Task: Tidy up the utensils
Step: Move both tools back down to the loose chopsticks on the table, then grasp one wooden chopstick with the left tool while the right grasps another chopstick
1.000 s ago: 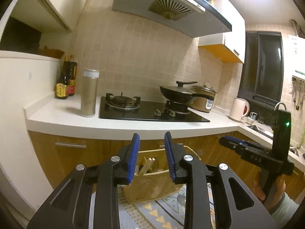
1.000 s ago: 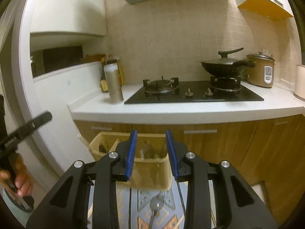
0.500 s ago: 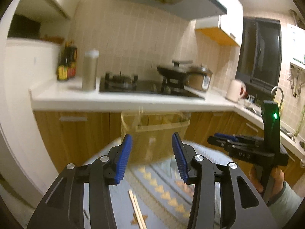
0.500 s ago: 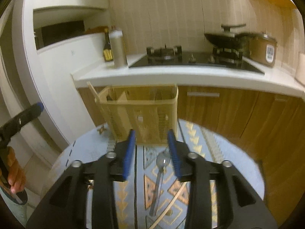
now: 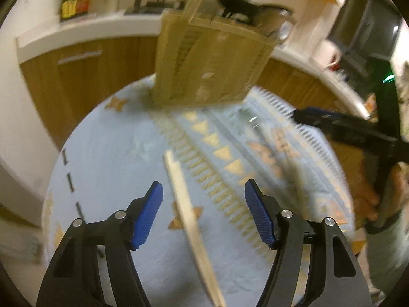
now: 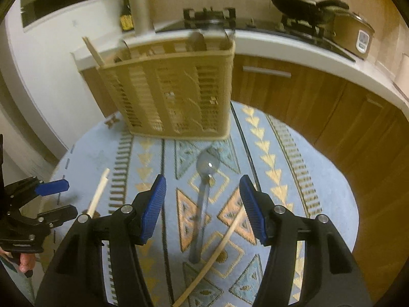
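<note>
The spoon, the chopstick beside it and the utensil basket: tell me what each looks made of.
Spoon: apparently metal, polished; its grey bowl shows a bright glint.
Chopstick: looks like pale bamboo or wood, matte, no shine.
Utensil basket: tan, slotted walls in even rows suggest moulded plastic, though blur leaves bamboo possible.

Patterned rug (image 6: 294, 168); wok (image 6: 296, 6) (on stove (image 6: 209, 15))

Both grippers tilt downward, jaws opening with nothing gripped: the left gripper (image 5: 203, 213) and the right gripper (image 6: 202, 206), each held in a hand (image 5: 368, 194) partly visible at frame edge.
</note>
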Demonstrator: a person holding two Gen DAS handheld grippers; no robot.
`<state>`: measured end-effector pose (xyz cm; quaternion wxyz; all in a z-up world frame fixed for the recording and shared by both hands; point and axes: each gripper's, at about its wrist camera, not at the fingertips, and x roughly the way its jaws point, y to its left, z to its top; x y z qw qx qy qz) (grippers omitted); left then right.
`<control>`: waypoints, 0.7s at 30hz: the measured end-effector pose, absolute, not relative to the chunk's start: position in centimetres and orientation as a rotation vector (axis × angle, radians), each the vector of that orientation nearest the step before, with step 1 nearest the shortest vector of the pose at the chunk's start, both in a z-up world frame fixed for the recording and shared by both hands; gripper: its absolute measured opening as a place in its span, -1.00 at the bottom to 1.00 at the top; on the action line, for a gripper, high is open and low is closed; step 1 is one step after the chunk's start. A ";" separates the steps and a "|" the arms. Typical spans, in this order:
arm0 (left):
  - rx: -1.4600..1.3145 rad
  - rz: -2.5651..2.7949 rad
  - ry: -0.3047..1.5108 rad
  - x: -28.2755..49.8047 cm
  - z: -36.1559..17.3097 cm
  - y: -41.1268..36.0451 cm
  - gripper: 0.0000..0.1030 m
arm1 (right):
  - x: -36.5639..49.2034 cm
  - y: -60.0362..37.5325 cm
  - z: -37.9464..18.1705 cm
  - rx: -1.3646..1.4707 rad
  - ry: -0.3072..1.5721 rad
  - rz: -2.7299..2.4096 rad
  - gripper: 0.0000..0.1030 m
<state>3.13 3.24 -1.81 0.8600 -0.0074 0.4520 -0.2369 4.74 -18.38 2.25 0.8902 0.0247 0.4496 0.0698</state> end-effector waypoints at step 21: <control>0.112 -0.342 1.036 4.7 -4.6 2.6 -0.40 | 4.9 -20.7 -1.0 0.133 1.013 0.136 0.09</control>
